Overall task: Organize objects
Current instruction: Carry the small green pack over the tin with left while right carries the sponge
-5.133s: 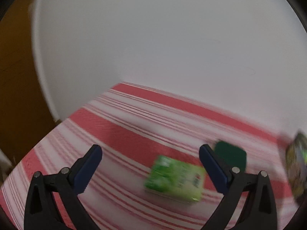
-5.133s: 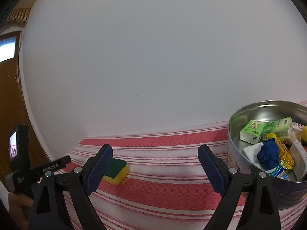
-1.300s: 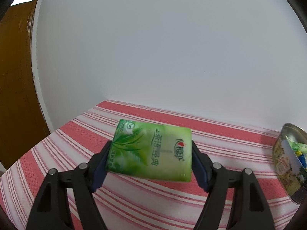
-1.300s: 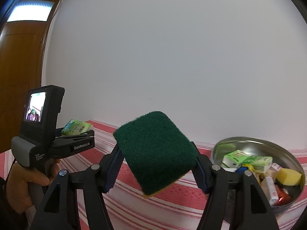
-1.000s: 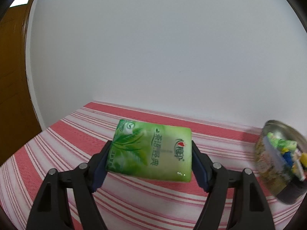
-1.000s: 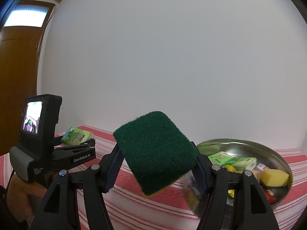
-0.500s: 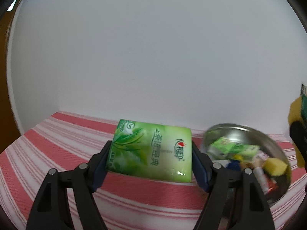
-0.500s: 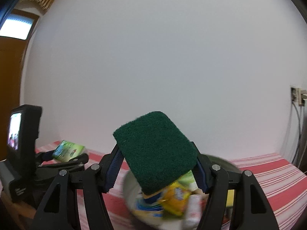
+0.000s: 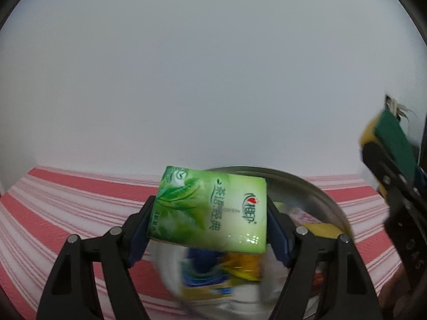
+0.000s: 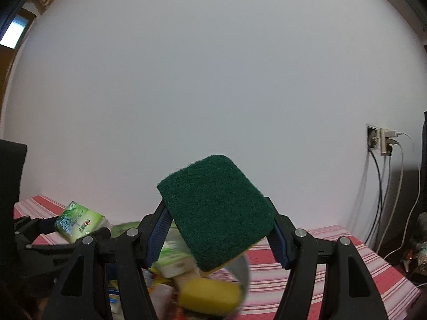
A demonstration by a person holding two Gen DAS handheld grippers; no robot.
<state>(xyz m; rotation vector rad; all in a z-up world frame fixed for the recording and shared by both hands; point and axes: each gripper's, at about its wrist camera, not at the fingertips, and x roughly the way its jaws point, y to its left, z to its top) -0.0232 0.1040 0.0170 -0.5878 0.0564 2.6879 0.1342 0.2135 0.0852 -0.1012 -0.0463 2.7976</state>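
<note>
Gripping a glossy green plastic tissue pack (image 9: pixel 210 210) printed with leaves and Chinese characters, the left gripper (image 9: pixel 210 229) has its blue-padded jaws clenched on the pack's two short ends, holding it in the air over a round, shiny metal bowl (image 9: pixel 325 200). The right gripper (image 10: pixel 217 236) likewise has its jaws clamped on a rectangular scouring sponge (image 10: pixel 216 213) with rounded corners, whose coarse dark green fibrous pad faces the camera and whose yellow foam layer peeks out at the lower edge; it too is held above the bowl, tilted. The bowl stands on a counter (image 9: pixel 66 202) covered in a woven red, pink and white striped cloth. Inside it lie blurred items: a plain yellow foam sponge (image 10: pixel 210 294), a green-and-white packet (image 10: pixel 170 258), something deep blue (image 9: pixel 202 262) and an orange-yellow wrapper (image 9: pixel 244 264). Behind is a smooth white wall (image 10: pixel 213 80) with a socket and hanging cables (image 10: pixel 381 141).
</note>
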